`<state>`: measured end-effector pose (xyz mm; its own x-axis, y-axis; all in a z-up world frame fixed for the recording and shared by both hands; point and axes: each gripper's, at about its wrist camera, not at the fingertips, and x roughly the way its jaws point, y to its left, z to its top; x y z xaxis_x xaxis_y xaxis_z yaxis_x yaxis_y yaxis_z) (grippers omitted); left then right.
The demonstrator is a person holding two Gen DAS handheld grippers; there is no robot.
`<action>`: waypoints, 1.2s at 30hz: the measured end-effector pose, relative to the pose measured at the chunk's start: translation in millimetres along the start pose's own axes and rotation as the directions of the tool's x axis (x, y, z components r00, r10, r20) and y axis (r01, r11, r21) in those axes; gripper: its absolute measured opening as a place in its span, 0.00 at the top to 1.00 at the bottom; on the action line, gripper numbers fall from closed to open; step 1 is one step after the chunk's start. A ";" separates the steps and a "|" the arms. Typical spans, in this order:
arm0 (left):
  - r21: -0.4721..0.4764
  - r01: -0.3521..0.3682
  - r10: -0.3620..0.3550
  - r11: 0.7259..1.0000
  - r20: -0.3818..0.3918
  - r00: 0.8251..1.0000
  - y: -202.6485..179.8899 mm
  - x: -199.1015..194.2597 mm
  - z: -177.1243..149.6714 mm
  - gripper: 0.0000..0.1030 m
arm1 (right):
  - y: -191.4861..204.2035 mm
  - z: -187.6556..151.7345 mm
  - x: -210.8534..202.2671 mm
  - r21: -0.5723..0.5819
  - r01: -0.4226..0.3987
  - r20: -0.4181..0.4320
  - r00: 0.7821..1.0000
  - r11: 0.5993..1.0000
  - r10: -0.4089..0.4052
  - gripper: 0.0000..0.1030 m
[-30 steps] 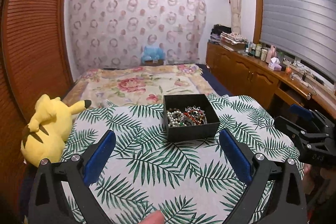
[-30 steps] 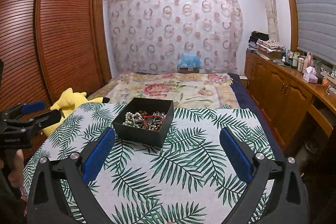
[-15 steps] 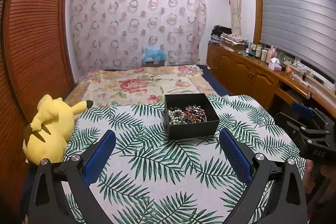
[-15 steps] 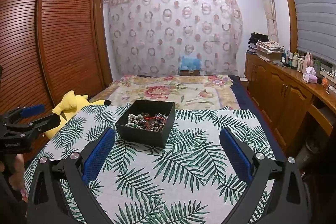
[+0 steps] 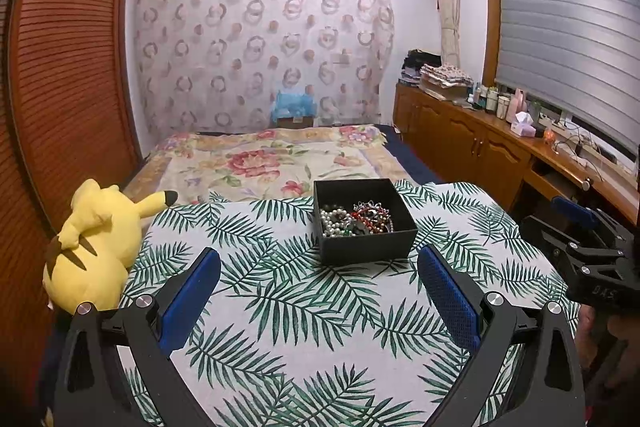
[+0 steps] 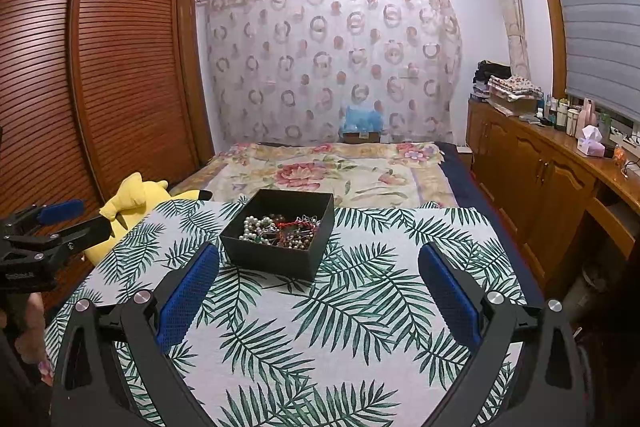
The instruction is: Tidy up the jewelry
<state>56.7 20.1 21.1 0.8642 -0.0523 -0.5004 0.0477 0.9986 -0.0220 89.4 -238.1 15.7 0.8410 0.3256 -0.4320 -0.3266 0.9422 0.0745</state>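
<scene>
While both hang above the palm-leaf-covered surface (image 5: 304, 311), the left hand-held gripper (image 5: 318, 283) and right hand-held gripper (image 6: 318, 281) have their blue fingers spread wide, holding nothing. Just ahead sits the open black box (image 5: 362, 223) with tangled jewelry (image 6: 280, 231) heaped inside. A yellow plush (image 5: 96, 243) lies at the surface's left edge.
</scene>
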 end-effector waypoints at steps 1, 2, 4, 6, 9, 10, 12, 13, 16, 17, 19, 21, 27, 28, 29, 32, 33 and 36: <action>0.000 0.000 0.000 1.000 0.000 1.000 -0.1 0.6 0.2 0.08 | -0.2 0.5 0.3 -0.001 0.002 0.001 1.000 1.000 -0.002 0.03; -0.001 0.002 -0.002 1.000 0.001 1.000 0.2 -0.8 -0.4 0.08 | -0.2 0.4 0.7 -0.001 0.001 -0.001 1.000 1.000 -0.001 0.03; 0.001 0.002 -0.002 1.000 0.000 1.000 0.5 -2.9 -0.7 0.08 | 0.6 -0.9 1.5 0.001 0.001 -0.003 1.000 1.000 -0.001 0.03; -0.001 0.003 -0.003 1.000 0.000 1.000 0.6 -3.2 -0.6 0.08 | 0.8 -2.1 1.9 0.002 0.001 -0.003 1.000 1.000 -0.001 0.03; 0.000 0.002 -0.002 1.000 0.000 1.000 0.3 -3.4 -0.9 0.08 | 0.7 -1.9 1.9 0.002 0.001 -0.004 1.000 1.000 -0.001 0.03; 0.000 0.002 -0.002 1.000 0.000 1.000 0.4 -3.1 -0.9 0.08 | 0.7 -2.0 1.8 0.001 0.001 -0.003 1.000 1.000 -0.001 0.03; 0.000 0.002 -0.002 1.000 0.001 1.000 0.3 -3.3 -1.0 0.08 | 0.8 -2.7 2.1 0.002 0.001 -0.003 1.000 1.000 -0.001 0.03; 0.000 0.002 -0.002 1.000 0.001 1.000 0.4 -4.1 -1.3 0.08 | 0.7 -2.2 1.9 0.002 0.001 -0.003 1.000 1.000 -0.001 0.03; 0.000 0.002 -0.002 1.000 0.002 1.000 0.2 -3.2 -1.0 0.08 | 0.1 -3.2 3.7 0.003 0.002 -0.005 1.000 1.000 -0.002 0.03; 0.000 0.002 -0.002 1.000 0.002 1.000 0.4 -4.7 -1.4 0.08 | 0.2 -3.2 3.8 0.002 0.002 -0.005 1.000 1.000 -0.002 0.03; -0.001 0.002 -0.002 1.000 0.002 1.000 0.3 -3.2 -1.1 0.08 | 0.0 -3.1 3.6 0.004 0.001 -0.004 1.000 1.000 -0.001 0.03; 0.000 0.002 -0.002 1.000 0.002 1.000 0.2 -3.3 -1.1 0.08 | 0.4 -3.8 4.1 0.003 0.002 -0.005 1.000 1.000 -0.002 0.03; -0.001 0.002 -0.002 1.000 0.002 1.000 0.3 -3.2 -1.5 0.08 | 0.0 -3.7 3.8 0.003 0.002 -0.006 1.000 1.000 -0.002 0.03; 0.000 0.002 -0.002 1.000 0.002 1.000 0.3 -3.1 -1.6 0.08 | -0.2 -2.8 3.5 0.003 0.002 -0.005 1.000 1.000 -0.002 0.03; 0.000 0.002 -0.002 1.000 0.002 1.000 0.3 -3.0 -1.7 0.08 | -0.2 -2.8 3.5 0.004 0.002 -0.005 1.000 1.000 -0.002 0.03; 0.000 0.002 -0.002 1.000 0.002 1.000 0.4 -3.3 -2.0 0.08 | -0.3 -2.7 3.5 0.004 0.002 -0.005 1.000 1.000 -0.002 0.03; 0.000 0.002 -0.002 1.000 0.002 1.000 0.2 -4.6 -2.0 0.08 | -0.1 -3.7 4.0 0.004 0.002 -0.006 1.000 1.000 -0.002 0.03; -0.001 0.002 -0.002 1.000 0.002 1.000 0.1 -5.2 -2.2 0.08 | -0.6 -5.2 4.3 0.005 0.001 -0.007 1.000 1.000 -0.001 0.03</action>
<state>51.1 20.5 21.8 0.8649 -0.0542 -0.4989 0.0489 0.9985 -0.0236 91.0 -237.7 9.1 0.8385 0.3238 -0.4383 -0.3232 0.9431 0.0784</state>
